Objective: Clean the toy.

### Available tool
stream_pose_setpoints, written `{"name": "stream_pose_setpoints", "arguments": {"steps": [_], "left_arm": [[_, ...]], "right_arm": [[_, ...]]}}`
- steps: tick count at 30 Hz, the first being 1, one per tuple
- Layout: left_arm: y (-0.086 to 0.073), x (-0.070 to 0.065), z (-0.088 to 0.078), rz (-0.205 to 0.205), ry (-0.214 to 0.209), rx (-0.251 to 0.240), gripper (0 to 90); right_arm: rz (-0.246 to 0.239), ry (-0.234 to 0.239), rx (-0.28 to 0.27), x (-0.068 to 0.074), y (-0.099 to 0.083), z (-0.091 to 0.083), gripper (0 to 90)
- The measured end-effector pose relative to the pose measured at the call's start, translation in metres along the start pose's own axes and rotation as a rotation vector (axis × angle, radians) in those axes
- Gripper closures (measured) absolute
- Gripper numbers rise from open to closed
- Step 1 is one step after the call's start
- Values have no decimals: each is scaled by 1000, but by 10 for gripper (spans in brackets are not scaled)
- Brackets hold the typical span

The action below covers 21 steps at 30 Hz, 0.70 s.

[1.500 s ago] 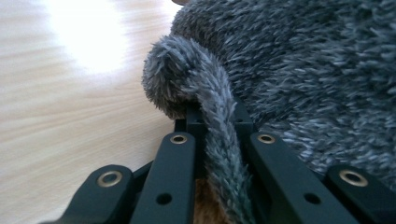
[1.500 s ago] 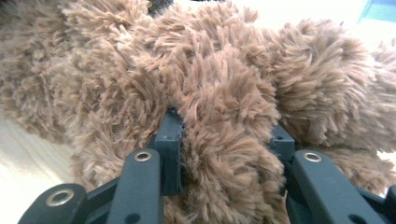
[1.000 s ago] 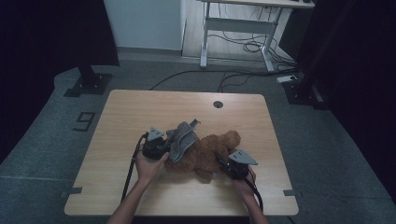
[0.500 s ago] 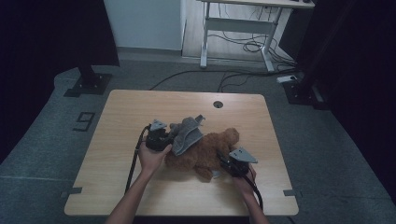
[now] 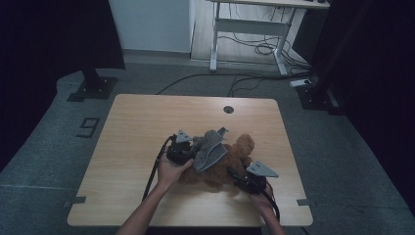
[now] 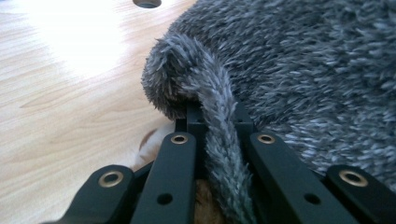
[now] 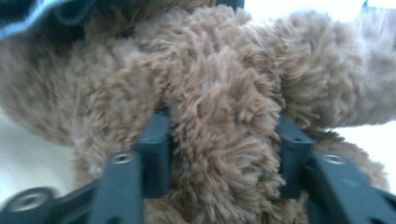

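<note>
Grey fleece [image 6: 219,154] pinched in left claw [image 6: 218,122]; right claw [image 7: 223,135], opening, straddles brown plush [image 7: 219,116].

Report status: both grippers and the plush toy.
Left gripper shut on grey fuzzy cloth. Right gripper jaws just opening, brown plush teddy bear between them. Wooden table unobstructed.

A lab-like workroom: grey carpet floor [image 5: 54,147], wooden table [image 5: 147,117], a height-adjustable desk [image 5: 254,22], loose cables [image 5: 254,49].
</note>
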<state>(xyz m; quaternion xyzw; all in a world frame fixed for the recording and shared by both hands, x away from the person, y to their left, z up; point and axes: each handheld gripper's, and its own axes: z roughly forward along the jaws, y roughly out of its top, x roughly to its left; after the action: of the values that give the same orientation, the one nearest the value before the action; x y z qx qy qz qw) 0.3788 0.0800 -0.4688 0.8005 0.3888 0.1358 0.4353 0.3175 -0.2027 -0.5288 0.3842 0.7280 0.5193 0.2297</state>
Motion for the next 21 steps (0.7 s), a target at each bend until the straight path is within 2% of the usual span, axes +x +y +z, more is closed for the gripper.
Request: {"name": "stream_pose_setpoints", "arguments": {"steps": [3, 5, 8, 11, 14, 17, 21], "left_arm": [[-11, -7, -7, 11, -9, -33, 844], [-17, -11, -11, 13, -14, -51, 845], [-23, -16, -15, 17, -20, -72, 845], [-29, -23, -21, 33, -29, -86, 846], [-36, -28, -26, 44, -38, -98, 846], [-42, -31, -31, 49, -43, -108, 846], [-48, -34, -36, 53, -45, -117, 846]], "right_arm": [[59, 60, 12, -6, 3, -9, 347], [85, 78, 14, -10, 6, -17, 329], [109, 56, -19, -15, 15, -27, 300], [144, 45, -38, -20, 21, -29, 269], [177, 37, -47, -23, 25, -26, 234], [190, 34, -38, -26, 29, -21, 191], [224, 51, -33, -29, 33, -15, 154]]}}
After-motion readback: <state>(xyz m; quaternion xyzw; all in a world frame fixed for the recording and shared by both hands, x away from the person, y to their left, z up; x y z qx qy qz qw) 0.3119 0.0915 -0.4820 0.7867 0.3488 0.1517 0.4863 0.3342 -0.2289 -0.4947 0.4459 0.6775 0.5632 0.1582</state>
